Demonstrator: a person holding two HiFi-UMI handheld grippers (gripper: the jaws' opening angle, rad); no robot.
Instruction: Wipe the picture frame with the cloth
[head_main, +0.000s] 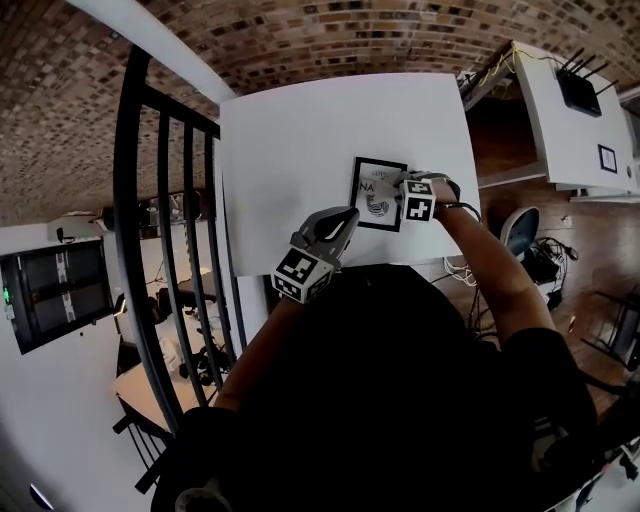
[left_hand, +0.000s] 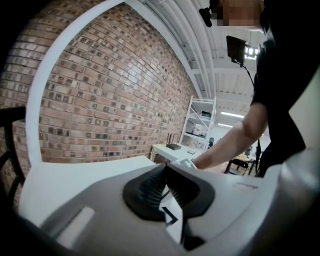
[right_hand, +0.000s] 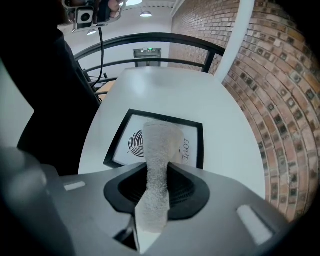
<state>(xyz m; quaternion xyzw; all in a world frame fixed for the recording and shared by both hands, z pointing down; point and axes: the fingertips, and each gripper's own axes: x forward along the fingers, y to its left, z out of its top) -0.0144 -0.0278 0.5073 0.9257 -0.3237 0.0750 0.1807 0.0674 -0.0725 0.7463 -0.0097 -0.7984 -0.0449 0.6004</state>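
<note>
Right gripper (right_hand: 159, 169) jaws clamped on the cloth (right_hand: 159, 145). A narrow strip of it sticks straight out ahead of the jaws, its free end over the frame (right_hand: 125, 145). Whether the end touches the glass, cannot tell. Frame lies flat on the white table (right_hand: 220, 110), just ahead of and below the right jaws, with the near edge hidden under the gripper body. Black border, white mat, leaf-like print. Long axis runs crosswise to the right jaws. The lettered end sits to their right, toward the brick wall, and the leaf motif to their left; which end is the print's top is not clear. Left gripper (left_hand: 165, 187) jaws closed, pads meeting, and neither cloth nor frame is between them. A white bit with a black mark low between the pads looks like part of the gripper itself. In the head view the left gripper (head_main: 348, 214) hangs beside the frame's near-left side, apparently raised off the table and not pinning anything. Judgement: wiping is in hand, coverage unknown. To do it well, lower the right jaws so the cloth lies flat rather than dabbing with its tip. Stroke along the long axis, side to side across the jaws, then run the border. Keep the pressure light, since a free frame may skate on the smooth top. The left jaws could press on a corner to steady it.
</note>
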